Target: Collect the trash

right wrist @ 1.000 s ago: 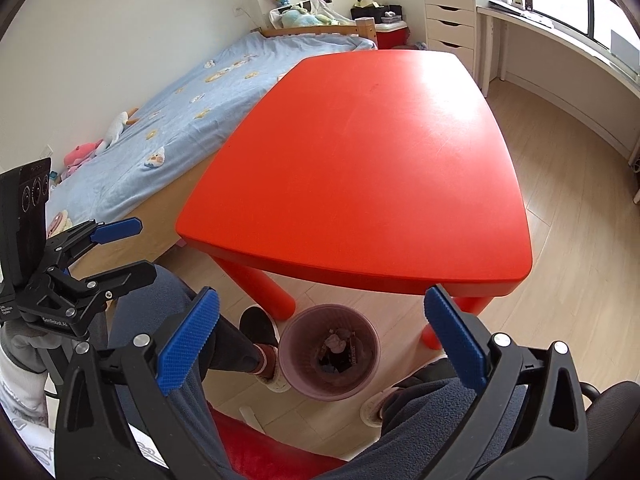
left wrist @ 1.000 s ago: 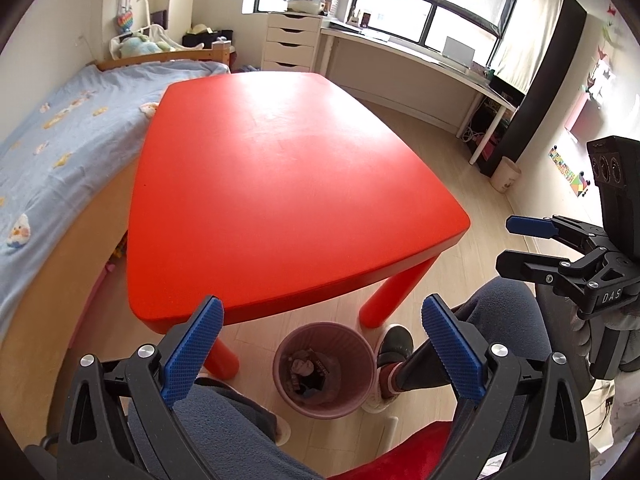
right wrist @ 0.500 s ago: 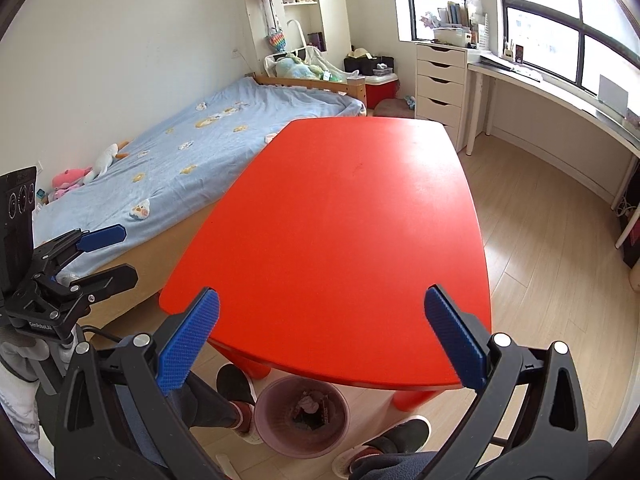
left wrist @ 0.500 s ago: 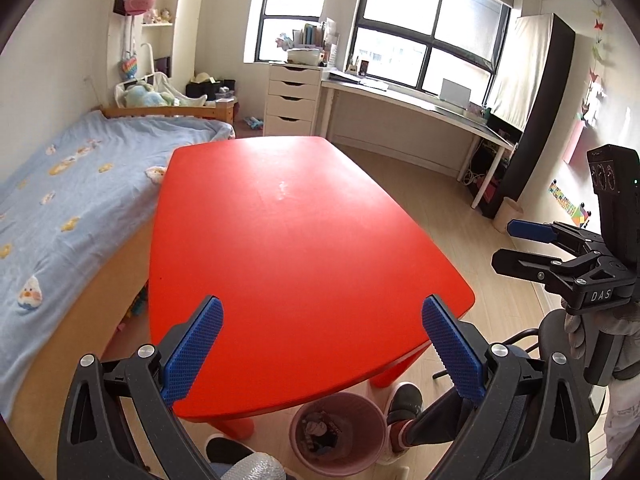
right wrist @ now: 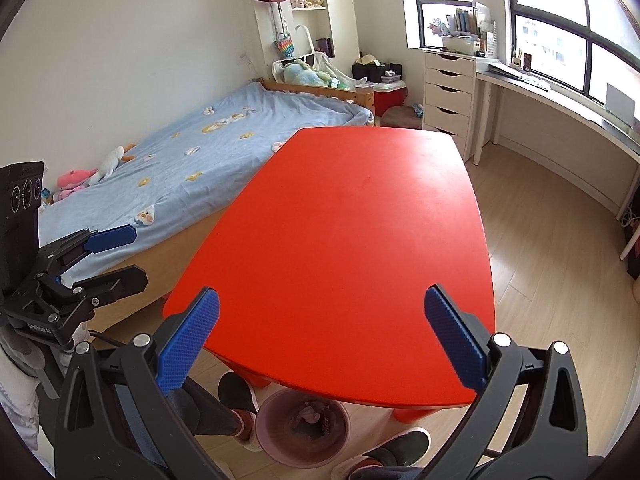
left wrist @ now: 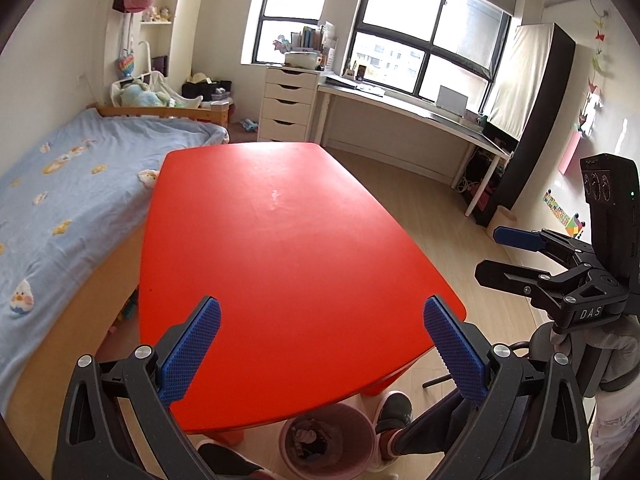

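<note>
A pink waste bin (left wrist: 326, 442) (right wrist: 304, 428) with crumpled trash inside stands on the floor under the near edge of the red table (left wrist: 276, 264) (right wrist: 352, 240). No trash lies on the tabletop. My left gripper (left wrist: 320, 344) hangs open above the table's near end, nothing between its blue pads. My right gripper (right wrist: 320, 340) is also open and empty, held above the same edge. Each gripper shows in the other's view: the right one (left wrist: 508, 256) at the right side, the left one (right wrist: 116, 256) at the left side, both with fingers spread.
A bed with a blue cover (left wrist: 60, 200) runs along the table's left side. White drawers (left wrist: 286, 104) and a long desk (left wrist: 408, 108) stand under the windows. The person's shoes (left wrist: 394, 406) and legs flank the bin. Wooden floor (right wrist: 552, 264) lies to the right.
Both grippers have risen and tilted up, so the bin slid to the bottom edge of each view and the far room came into sight. Both stayed open and empty.
</note>
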{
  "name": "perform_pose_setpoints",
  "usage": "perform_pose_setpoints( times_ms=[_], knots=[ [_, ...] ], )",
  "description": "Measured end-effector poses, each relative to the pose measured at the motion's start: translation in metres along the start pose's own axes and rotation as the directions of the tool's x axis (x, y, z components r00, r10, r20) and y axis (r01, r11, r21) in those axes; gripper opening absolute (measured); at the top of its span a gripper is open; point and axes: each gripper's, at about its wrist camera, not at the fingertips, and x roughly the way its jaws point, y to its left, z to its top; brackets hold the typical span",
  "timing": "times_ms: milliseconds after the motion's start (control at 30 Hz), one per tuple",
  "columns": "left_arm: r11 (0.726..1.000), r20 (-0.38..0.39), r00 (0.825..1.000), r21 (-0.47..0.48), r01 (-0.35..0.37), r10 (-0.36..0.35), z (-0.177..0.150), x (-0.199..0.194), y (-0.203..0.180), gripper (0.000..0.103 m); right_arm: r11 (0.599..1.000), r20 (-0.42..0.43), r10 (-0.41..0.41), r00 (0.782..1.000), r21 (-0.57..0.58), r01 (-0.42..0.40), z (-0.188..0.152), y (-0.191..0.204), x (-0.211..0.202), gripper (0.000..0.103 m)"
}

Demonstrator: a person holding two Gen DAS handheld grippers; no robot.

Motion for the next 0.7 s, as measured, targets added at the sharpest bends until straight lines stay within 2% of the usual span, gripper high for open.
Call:
perform_pose_setpoints(
  times_ms=[700],
  knots=[
    [1.0,-0.016,1.0,0.014,-0.015,0.015,-0.0016,0.0051,-0.0042,0.097,1.0,-0.004,0.002,1.0,0.002,-0.002,-0.0029,0.0003,0.0016,0.1]
  ],
)
